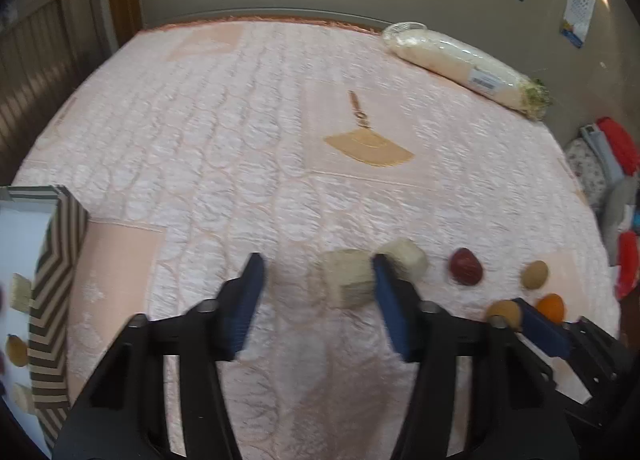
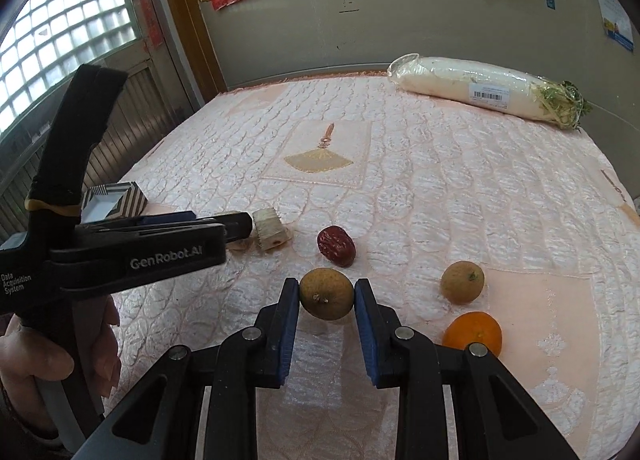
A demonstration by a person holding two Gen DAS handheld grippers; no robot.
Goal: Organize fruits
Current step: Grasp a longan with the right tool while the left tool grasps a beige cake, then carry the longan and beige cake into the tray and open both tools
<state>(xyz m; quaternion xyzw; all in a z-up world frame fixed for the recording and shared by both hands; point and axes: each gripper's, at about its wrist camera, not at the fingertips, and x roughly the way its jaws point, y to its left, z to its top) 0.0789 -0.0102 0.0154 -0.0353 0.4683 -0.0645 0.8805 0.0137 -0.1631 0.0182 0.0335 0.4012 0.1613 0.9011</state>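
Striped box (image 1: 60, 260): at 9 o'clock in the left wrist view, on the pink quilted bed cover (image 1: 240, 120); pale chunks and a brown fruit lie inside on its white floor.
Left gripper (image 1: 318, 300): jaws spread, pointing down at the cover. A pale cut chunk (image 1: 344, 278) sits between them, against the right blue pad; the left pad stands clear of it. Picture blurred.
Second chunk (image 1: 408, 258): just behind the right finger, toward 1 o'clock of the first.
Red date (image 2: 336, 246): at 12 o'clock of the right gripper, near but apart.
Right gripper (image 2: 326, 300): both blue pads press the sides of a brown round fruit (image 2: 326, 298), pinching it just above the cover.
Second brown fruit (image 2: 462, 282): at 3 o'clock of the held one, well apart.
Orange (image 2: 472, 334): at 4 o'clock, just beside the right finger.
Wrapped white radish (image 2: 480, 90): far edge of the bed, at 1 o'clock.
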